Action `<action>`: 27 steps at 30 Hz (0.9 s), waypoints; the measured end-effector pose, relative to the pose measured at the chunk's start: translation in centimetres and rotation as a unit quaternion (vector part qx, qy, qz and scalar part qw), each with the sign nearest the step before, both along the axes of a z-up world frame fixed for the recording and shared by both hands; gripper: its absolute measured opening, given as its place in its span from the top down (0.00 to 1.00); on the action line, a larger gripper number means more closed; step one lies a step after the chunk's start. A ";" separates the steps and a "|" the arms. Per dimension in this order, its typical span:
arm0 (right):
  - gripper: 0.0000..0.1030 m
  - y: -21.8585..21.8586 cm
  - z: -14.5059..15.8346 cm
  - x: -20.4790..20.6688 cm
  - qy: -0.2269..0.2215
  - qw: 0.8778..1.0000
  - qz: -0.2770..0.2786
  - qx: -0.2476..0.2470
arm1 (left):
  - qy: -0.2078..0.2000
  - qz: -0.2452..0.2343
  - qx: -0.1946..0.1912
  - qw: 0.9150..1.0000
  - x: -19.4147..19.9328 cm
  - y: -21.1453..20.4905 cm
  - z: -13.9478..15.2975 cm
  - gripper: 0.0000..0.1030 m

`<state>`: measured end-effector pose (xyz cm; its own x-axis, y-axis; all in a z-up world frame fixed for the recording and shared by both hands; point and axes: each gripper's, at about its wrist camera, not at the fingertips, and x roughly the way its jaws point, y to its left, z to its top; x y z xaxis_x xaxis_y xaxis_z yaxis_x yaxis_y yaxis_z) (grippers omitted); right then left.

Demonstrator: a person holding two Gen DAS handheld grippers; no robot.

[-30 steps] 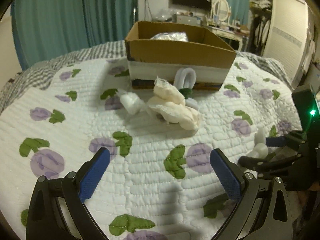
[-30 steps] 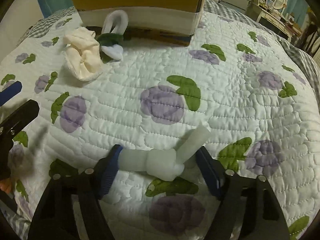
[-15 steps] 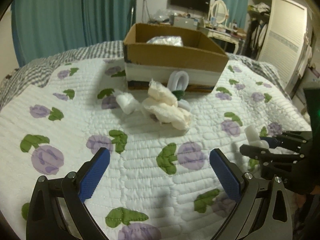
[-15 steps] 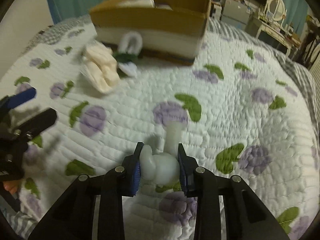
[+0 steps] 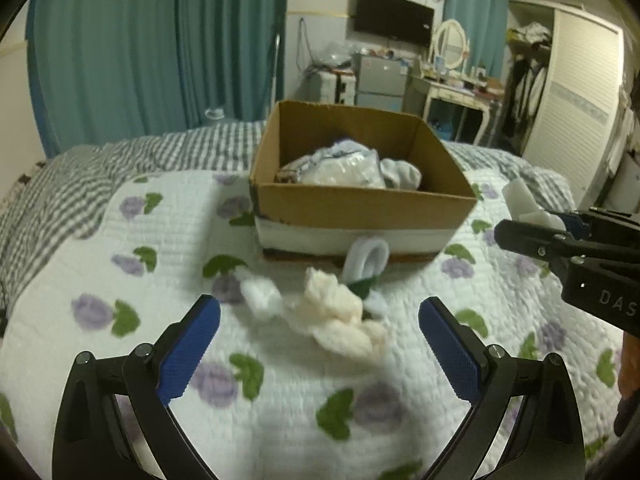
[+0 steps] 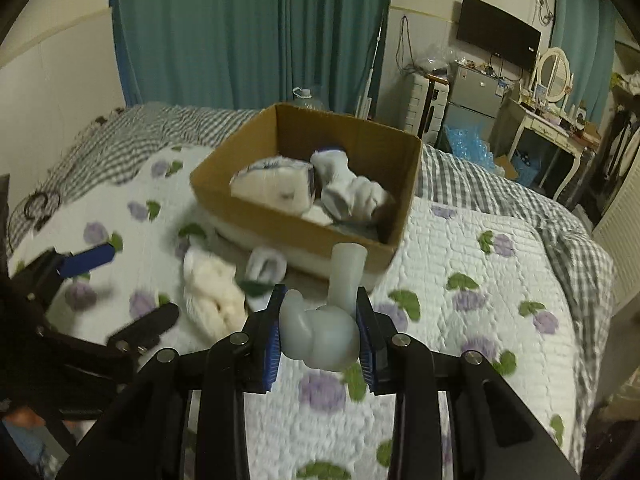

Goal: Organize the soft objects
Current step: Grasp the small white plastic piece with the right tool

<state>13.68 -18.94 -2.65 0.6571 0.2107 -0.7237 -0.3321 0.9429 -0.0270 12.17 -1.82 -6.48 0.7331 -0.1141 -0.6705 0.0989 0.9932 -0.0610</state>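
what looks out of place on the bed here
Three soft items lie loose on the quilt in front of the box instead of inside it: a cream bundle, a white wad and a white loop leaning on the box.

A dim bedroom. Teal curtains (image 5: 160, 48) hang floor-length along the far wall. A black television (image 5: 394, 16) is mounted on the pale wall beside them. Below it stand a small grey fridge (image 6: 474, 98) and a white dressing table (image 6: 554, 128) with an oval mirror (image 6: 554, 70). A white slatted wardrobe (image 5: 576, 100) stands at right.
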 end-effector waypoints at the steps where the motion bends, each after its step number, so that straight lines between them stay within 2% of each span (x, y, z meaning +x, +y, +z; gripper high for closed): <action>1: 0.70 0.0 -0.3 0.6 0.003 1.000 0.000 0.005 | 0.004 0.001 0.004 1.000 0.8 -0.2 -0.4 0.03; 3: 0.70 0.1 -1.4 2.0 0.011 1.000 0.001 0.010 | 0.012 0.000 0.007 1.000 2.0 -0.6 -1.3 0.05; 4: 0.70 0.2 -1.9 2.3 0.014 1.000 0.000 0.011 | 0.016 -0.001 0.009 1.000 2.4 -0.9 -1.9 0.12; 5: 0.70 0.2 -2.6 2.9 0.020 1.000 -0.001 0.012 | 0.019 0.001 0.013 1.000 2.9 -1.1 -2.5 0.14; 8: 0.70 0.0 -4.6 4.0 0.032 0.999 -0.008 0.013 | 0.037 0.008 0.035 0.999 4.1 -1.6 -4.3 0.17; 10: 0.70 -0.2 -5.7 4.5 0.038 0.999 -0.008 0.010 | 0.049 0.001 0.039 0.998 4.5 -1.9 -5.5 0.31; 12: 0.70 -0.4 -6.4 4.8 0.043 0.999 -0.009 0.008 | 0.060 -0.009 0.053 0.997 4.8 -2.3 -6.6 0.39; 13: 0.69 -0.5 -6.7 5.0 0.048 0.999 -0.010 0.009 | 0.065 -0.012 0.056 0.996 4.9 -2.4 -7.0 0.46; 14: 0.69 -0.6 -6.9 5.1 0.050 0.999 -0.011 0.011 | 0.071 -0.015 0.056 0.996 5.0 -2.4 -7.4 0.51; 16: 0.69 -0.9 -7.1 5.1 0.052 0.998 -0.014 0.014 | 0.086 -0.019 0.048 0.995 5.3 -2.2 -8.1 0.67; 19: 0.69 -1.0 -6.9 4.8 0.047 0.999 -0.018 0.009 | 0.094 -0.029 0.034 0.995 5.1 -2.0 -8.1 0.79; 27: 0.69 -1.2 -4.3 2.0 0.024 0.999 -0.022 0.018 | 0.074 -0.032 0.023 0.996 2.3 -0.8 -5.2 0.81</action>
<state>15.67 -20.14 -6.96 0.6306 0.2096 -0.7472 -0.2913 0.9564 0.0225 14.49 -2.64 -11.68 0.6177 -0.1240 -0.7766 0.1546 0.9874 -0.0347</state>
